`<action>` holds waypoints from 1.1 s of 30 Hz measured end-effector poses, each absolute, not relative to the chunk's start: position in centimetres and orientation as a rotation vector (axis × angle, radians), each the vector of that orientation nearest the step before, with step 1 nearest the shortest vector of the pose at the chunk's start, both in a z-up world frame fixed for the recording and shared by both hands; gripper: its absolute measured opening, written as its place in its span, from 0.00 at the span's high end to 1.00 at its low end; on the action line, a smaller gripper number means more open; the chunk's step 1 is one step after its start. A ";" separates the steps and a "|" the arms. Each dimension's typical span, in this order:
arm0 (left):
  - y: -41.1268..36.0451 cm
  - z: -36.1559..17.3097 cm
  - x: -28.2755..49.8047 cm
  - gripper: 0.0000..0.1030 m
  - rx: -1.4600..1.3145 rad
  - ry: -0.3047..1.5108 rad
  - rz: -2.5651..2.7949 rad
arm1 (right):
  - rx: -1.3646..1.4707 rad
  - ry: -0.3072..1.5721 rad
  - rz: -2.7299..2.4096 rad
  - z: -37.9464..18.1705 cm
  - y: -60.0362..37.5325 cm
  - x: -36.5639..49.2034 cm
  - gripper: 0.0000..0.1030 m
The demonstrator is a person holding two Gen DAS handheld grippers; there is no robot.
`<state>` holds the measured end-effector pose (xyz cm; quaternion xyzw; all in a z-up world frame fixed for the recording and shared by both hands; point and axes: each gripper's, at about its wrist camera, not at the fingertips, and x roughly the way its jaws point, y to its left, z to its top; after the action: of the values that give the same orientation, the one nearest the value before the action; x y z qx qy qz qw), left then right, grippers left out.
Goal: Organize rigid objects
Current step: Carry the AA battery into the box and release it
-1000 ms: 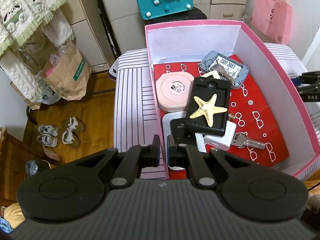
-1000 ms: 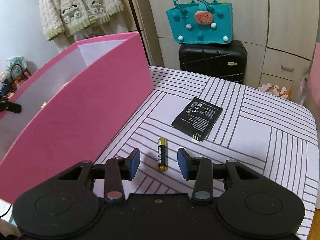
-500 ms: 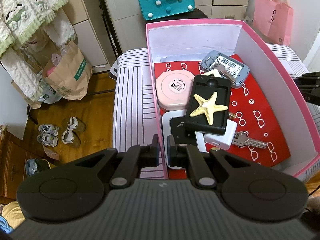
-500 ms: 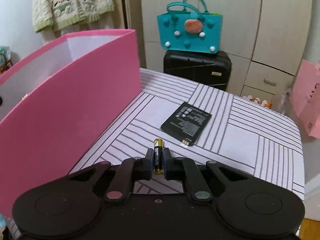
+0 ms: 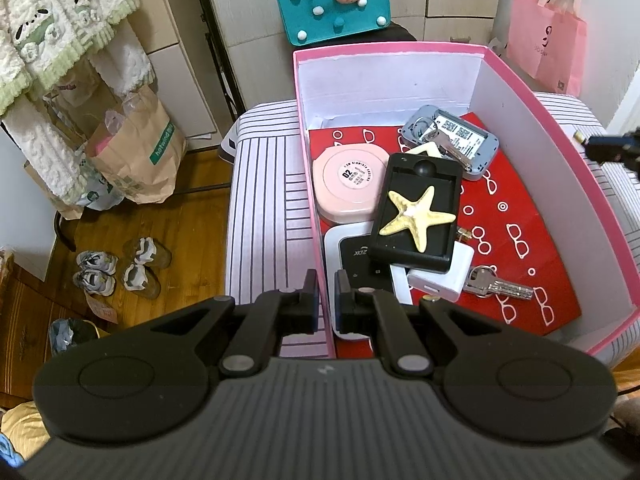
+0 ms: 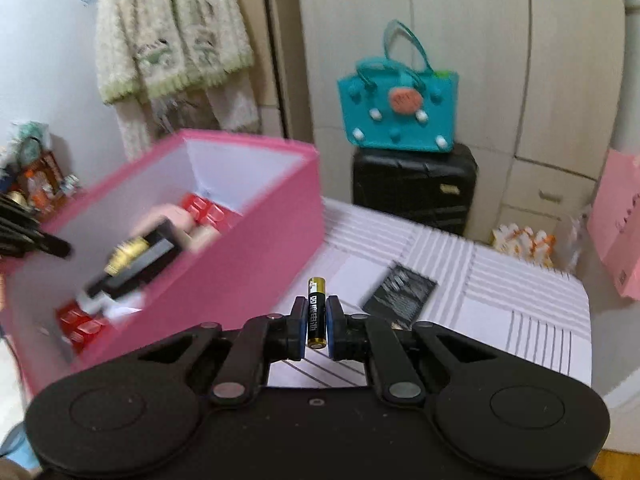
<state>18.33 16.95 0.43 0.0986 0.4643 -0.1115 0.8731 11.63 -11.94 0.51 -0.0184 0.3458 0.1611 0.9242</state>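
Observation:
My right gripper (image 6: 316, 312) is shut on a small black-and-gold battery (image 6: 316, 300) and holds it upright, clear of the striped tabletop (image 6: 500, 320). A flat black phone battery (image 6: 400, 294) lies on the table just beyond it. To the left stands the open pink box (image 6: 248, 248). My left gripper (image 5: 326, 284) is shut on the near left wall of the pink box (image 5: 520, 80). Inside lie a starfish (image 5: 416, 216) on a black case, a pink round compact (image 5: 348, 184), keys (image 5: 496, 286), a white charger (image 5: 440, 276) and a grey device (image 5: 460, 140).
A teal felt bag (image 6: 400, 112) sits on a black suitcase (image 6: 416, 188) behind the table. A pink paper bag (image 5: 548, 40) hangs at the right. Shoes (image 5: 120, 268) and a brown paper bag (image 5: 132, 152) are on the wooden floor at the left.
The right gripper closed on the small battery and lifted it off the table, so the box's inside now shows. The left gripper kept still on the box wall.

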 end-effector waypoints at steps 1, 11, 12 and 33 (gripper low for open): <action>17.0 0.5 18.2 0.94 0.208 0.966 -0.235 | -0.037 0.698 0.353 1.3 -11.6 11.4 0.90; 17.4 0.7 17.9 0.94 0.181 0.944 -0.244 | -0.073 0.638 0.530 5.7 -6.6 12.4 0.90; 17.3 0.8 17.8 0.94 0.184 0.938 -0.247 | -0.110 0.621 0.511 5.8 -6.0 12.9 0.90; 18.2 0.4 18.1 0.94 0.152 0.947 -0.283 | -0.263 0.735 0.419 1.7 -1.2 21.1 0.89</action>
<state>18.06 18.16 0.43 0.0731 0.4538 -0.1358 0.8777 21.08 -1.18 1.71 -0.1274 0.3554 0.2027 0.9035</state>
